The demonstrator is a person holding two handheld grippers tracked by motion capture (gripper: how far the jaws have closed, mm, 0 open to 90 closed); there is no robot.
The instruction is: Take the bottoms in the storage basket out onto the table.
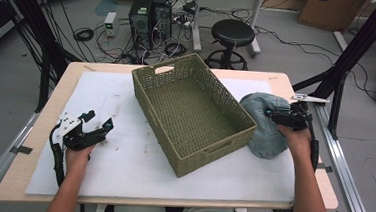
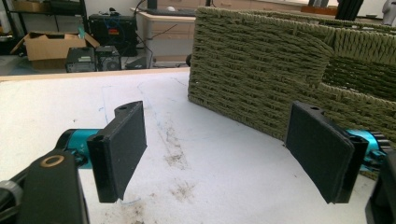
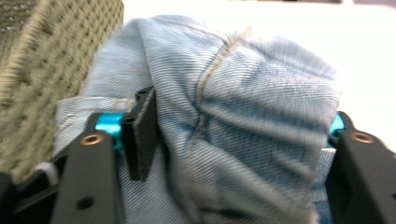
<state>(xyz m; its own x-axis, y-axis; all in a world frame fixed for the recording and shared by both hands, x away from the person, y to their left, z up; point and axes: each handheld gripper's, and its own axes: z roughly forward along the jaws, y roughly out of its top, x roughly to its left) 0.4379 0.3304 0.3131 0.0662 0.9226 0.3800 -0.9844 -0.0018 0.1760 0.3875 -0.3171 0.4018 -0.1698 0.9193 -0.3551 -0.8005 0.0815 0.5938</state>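
Lab: computer towers (image 1: 151, 15), floor cables (image 1: 105, 42)

High view overhead, tool views low, sharing the basket (image 1: 191, 114)

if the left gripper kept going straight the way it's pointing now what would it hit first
Most likely the woven basket. In the left gripper view, the left gripper has its open jaws aimed across bare white table cover at the basket's near wall, with nothing between. Depth is hard to judge.

White mat (image 1: 126, 96) spread over wooden table (image 1: 50, 106), black stool (image 1: 232, 34) and computer towers (image 1: 150, 15) seen behind, cables strewn on floor.
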